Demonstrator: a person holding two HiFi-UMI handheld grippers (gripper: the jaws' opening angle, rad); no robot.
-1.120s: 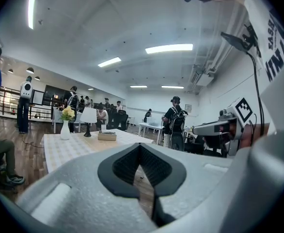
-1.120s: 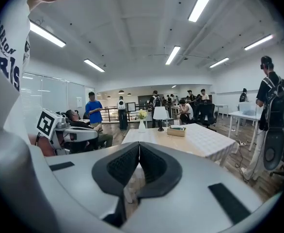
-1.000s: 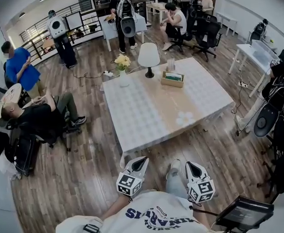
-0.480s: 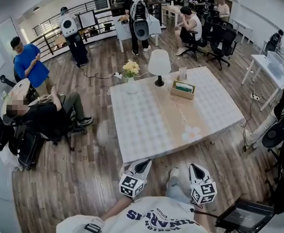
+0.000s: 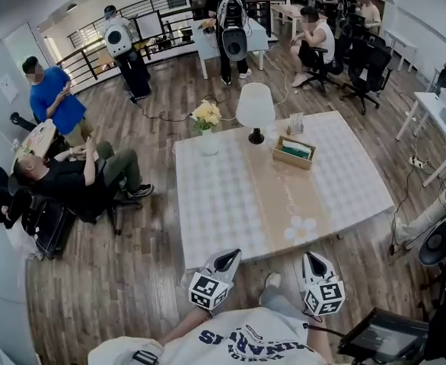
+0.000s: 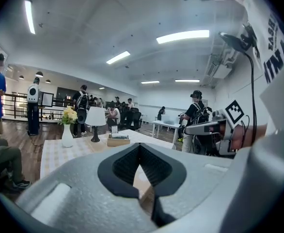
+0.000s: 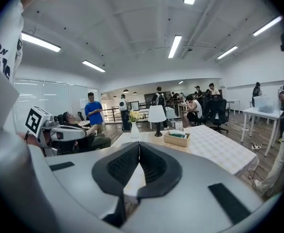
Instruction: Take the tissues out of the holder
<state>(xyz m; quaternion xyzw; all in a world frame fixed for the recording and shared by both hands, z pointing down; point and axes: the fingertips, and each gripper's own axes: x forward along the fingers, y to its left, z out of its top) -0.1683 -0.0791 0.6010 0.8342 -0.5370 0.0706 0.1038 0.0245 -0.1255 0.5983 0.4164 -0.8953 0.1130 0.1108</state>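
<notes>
A wooden tissue holder (image 5: 294,152) with tissues in it stands on the far right part of the white checked table (image 5: 223,196). It also shows small in the left gripper view as the holder (image 6: 118,140) and in the right gripper view as the holder (image 7: 176,138). My left gripper (image 5: 227,256) and right gripper (image 5: 311,258) hang close to my body, short of the table's near edge and far from the holder. Both are shut with nothing between their jaws, as seen for the left gripper (image 6: 139,145) and the right gripper (image 7: 139,144).
A white lamp (image 5: 255,109) and a vase of yellow flowers (image 5: 208,122) stand at the table's far side. A pale flower-shaped mat (image 5: 300,227) lies near the front edge. A person sits in a chair (image 5: 67,181) to the left; more tables and people fill the room behind.
The table and holder have slid down and closer in the head view as I step toward them. Both grippers keep their place by my body, still shut.
</notes>
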